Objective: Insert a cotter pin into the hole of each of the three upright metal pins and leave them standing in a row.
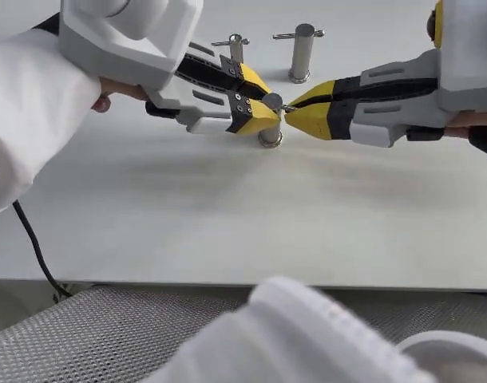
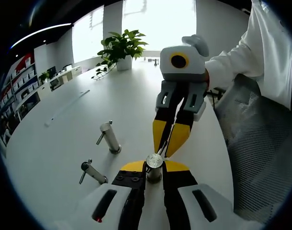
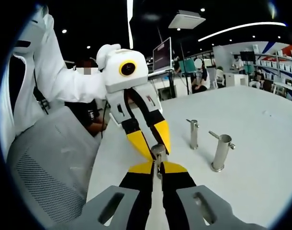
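The nearest upright metal pin [image 1: 271, 136] stands on the white table [image 1: 227, 223], and my left gripper [image 1: 265, 112] is shut around its shaft from the left. My right gripper [image 1: 296, 109] comes in from the right, shut on a thin cotter pin [image 1: 288, 108] whose tip meets the pin's head. In the left gripper view the gripped pin [image 2: 154, 162] sits between the yellow jaws, with the right gripper [image 2: 166, 152] pointing down at it. Two more upright pins [image 1: 237, 46] [image 1: 301, 52] stand behind, each with a cotter pin through it.
A grey mesh chair back [image 1: 108, 327] and a white sleeve [image 1: 307, 335] lie below the table's near edge. A black cable [image 1: 32, 239] hangs at the left. A potted plant [image 2: 122, 45] stands far down the table.
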Motion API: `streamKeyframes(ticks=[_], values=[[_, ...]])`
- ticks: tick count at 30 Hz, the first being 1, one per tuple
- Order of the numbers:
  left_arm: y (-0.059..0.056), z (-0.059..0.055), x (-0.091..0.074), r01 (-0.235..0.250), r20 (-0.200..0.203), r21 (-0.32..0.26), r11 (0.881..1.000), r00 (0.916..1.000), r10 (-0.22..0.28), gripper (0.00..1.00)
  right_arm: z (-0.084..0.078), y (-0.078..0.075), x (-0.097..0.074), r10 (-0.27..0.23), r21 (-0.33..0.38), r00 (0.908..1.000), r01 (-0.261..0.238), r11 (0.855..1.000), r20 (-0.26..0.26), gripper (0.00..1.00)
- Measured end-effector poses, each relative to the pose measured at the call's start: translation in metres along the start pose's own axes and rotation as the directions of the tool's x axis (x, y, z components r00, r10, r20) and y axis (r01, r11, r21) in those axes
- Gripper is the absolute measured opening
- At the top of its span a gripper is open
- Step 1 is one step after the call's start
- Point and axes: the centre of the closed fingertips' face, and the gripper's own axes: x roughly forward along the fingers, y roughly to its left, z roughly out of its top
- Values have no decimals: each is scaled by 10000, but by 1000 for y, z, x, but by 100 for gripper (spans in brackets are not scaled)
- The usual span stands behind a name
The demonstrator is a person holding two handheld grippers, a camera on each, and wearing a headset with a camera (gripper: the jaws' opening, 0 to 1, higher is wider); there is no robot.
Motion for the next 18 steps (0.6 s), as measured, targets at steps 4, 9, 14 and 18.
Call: streamKeyframes(ticks=[4,9,14,18], values=[[0,0,0,-26,0,-11,10000,10000,26,11,-5,1,-7,-61,-39,9997,61,10000,-254,10],[1,0,1,-55,-17,-7,10000,10000,55,11,-9,-2,-14,-306,-145,9985,300,9994,-451,8],[1,-1,1,-99,-20,-17,9999,9999,99,11,-5,-3,-16,-289,-43,9992,288,9996,-293,1],[0,0,1,-124,-32,-18,9999,9999,124,11,-5,-4,-15,-322,-188,9990,316,9993,-325,0]])
